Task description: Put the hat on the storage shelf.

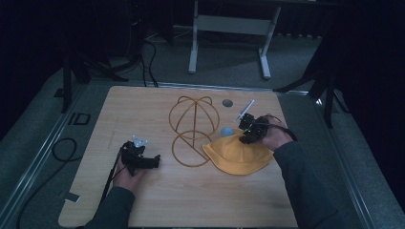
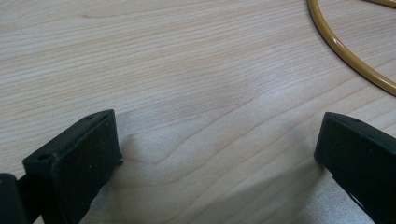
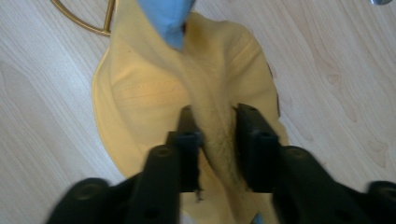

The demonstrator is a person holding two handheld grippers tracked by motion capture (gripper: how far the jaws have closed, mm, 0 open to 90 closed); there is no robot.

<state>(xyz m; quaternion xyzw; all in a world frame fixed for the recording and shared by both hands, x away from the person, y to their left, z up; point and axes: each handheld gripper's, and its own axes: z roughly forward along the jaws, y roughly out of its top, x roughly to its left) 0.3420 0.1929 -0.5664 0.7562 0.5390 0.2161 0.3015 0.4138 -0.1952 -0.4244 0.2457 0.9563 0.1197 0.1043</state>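
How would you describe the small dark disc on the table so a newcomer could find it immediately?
Start at the wooden table and find the gold wire hat frame near its far edge. Just right of the frame's top lies the small dark disc, flat, round and grey, unlike the soft yellow hat nearer the person.

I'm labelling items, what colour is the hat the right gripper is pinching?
Yellow hat, clearest in the right gripper view.

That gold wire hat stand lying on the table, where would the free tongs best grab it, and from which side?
Probably the round base ring of the wire stand, on its near-left arc. The left tongs are open beside it, and that thin wire lies flat on bare table, away from the yellow hat the right tongs pinch. Come from the left, jaws astride the wire.
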